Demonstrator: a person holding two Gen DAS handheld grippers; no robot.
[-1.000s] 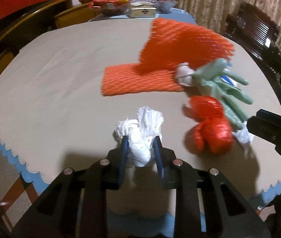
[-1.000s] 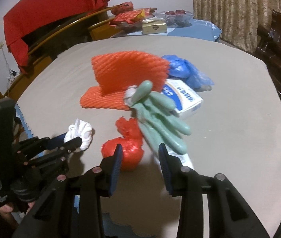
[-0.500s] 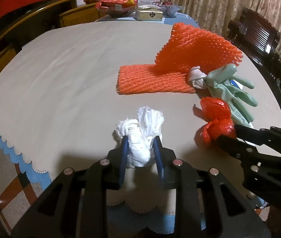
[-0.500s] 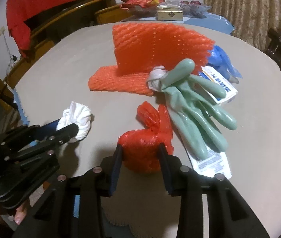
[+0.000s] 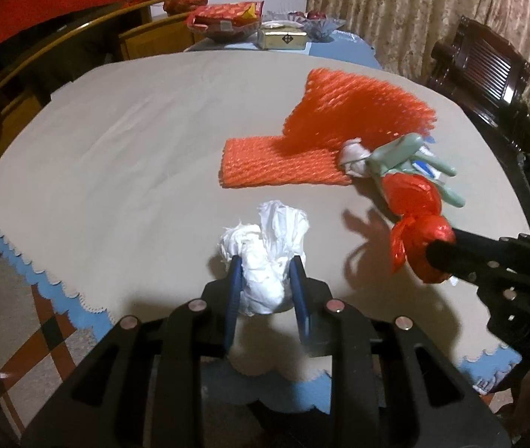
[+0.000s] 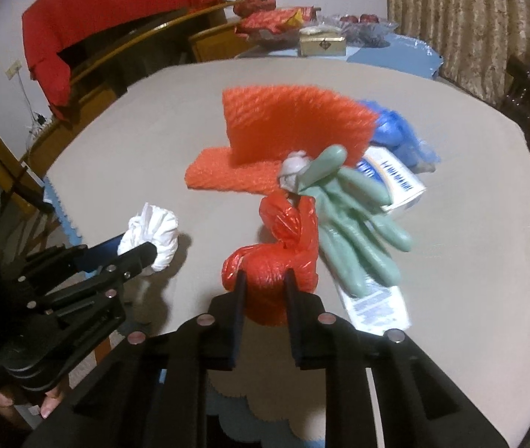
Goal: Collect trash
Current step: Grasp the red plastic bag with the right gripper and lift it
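A: Where's the trash?
B: Left hand-held gripper (image 5: 266, 283) clamps the white wad (image 5: 265, 257); right hand-held gripper (image 6: 265, 287) is closing on the red bag (image 6: 276, 261), above the counter (image 6: 470, 261).
A: Handling?
B: Probably light, soft, crinkly; grip the bunched middle.

L claw (image 5: 267, 275) clamped, R claw (image 6: 263, 286) closing, both angled down, prob. side by side

A crumpled white plastic bag (image 5: 268, 257) sat pinched between the left tongs (image 5: 266, 283) above the near desk (image 5: 123, 156) edge, while a knotted red plastic bag (image 6: 276, 257), lifted beside the green rubber glove (image 6: 354, 216), was squeezed by the closing right tongs (image 6: 265, 291).
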